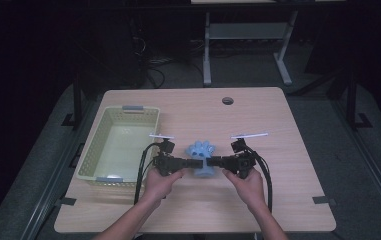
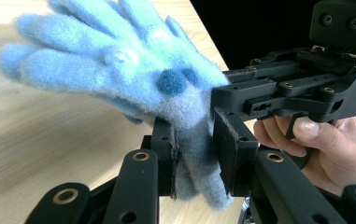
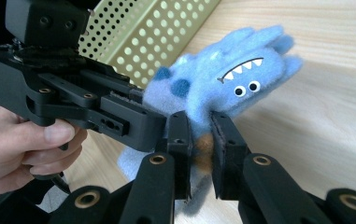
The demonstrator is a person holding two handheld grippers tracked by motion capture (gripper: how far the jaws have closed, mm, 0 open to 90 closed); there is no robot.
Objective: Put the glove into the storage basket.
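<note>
Pinching the blue monster glove [image 2: 133, 79] from both sides: your left gripper [image 2: 196, 154] and right gripper [image 3: 200, 154] jaws each clamp its cuff.

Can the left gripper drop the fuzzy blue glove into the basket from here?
Probably yes. The left gripper pinches the glove, and the basket sits open right beside it. But the right gripper grips the glove too and must let go first.

Sitting on one table [image 1: 278, 200]: one basket [image 1: 94, 150], one blue glove [image 1: 201, 150], possibly a puppet, showing two eyes and two dark spots. Working over it: two hands, each gripping one gripper, left [image 1: 196, 163] and right [image 1: 214, 161], two jaws apiece.
</note>
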